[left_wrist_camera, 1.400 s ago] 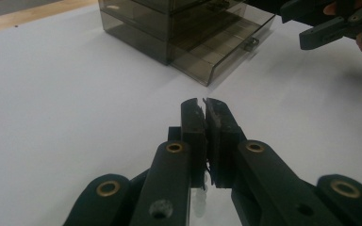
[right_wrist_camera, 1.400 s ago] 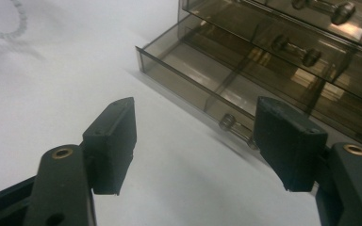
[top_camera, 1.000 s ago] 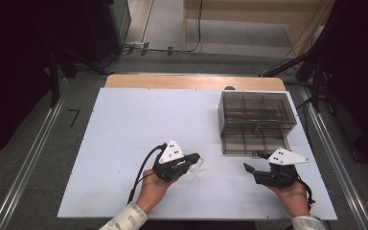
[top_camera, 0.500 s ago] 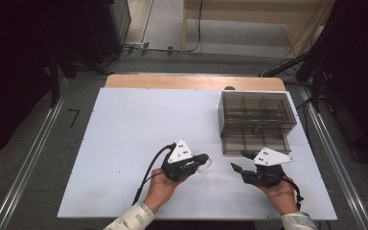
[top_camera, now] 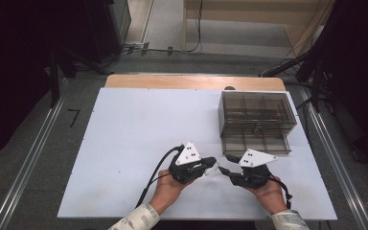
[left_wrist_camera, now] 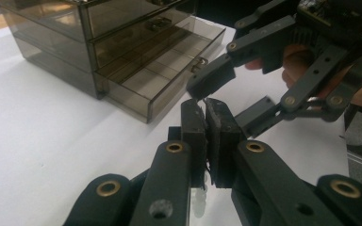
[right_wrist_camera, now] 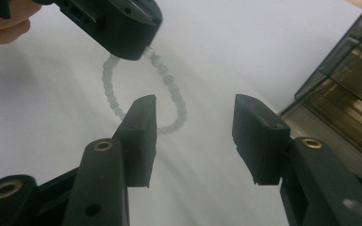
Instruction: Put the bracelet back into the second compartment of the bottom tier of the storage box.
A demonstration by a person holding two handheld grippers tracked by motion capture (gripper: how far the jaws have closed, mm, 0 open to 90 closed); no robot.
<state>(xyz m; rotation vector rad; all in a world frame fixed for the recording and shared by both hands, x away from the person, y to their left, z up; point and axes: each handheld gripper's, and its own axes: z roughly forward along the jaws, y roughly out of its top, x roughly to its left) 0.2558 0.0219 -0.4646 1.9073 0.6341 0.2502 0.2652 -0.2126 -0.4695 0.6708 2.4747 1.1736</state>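
The left gripper (top_camera: 210, 164) has its jaws pressed together on a pale, translucent beaded bracelet (right_wrist_camera: 141, 89), whose loop hangs from them over the white table top (top_camera: 134, 129). The right gripper (top_camera: 226, 169) faces it with jaws spread wide, tips just beside the left one's tips. Beyond the right gripper stands a smoky transparent plastic drawer box (top_camera: 256, 120), its lowest drawer (top_camera: 254, 141) pulled out.

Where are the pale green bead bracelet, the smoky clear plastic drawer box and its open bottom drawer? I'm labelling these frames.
pale green bead bracelet (right_wrist_camera: 174, 94): right gripper view, beads on its right side.
smoky clear plastic drawer box (top_camera: 256, 108): high view, its top.
open bottom drawer (left_wrist_camera: 169, 77): left gripper view, its floor.
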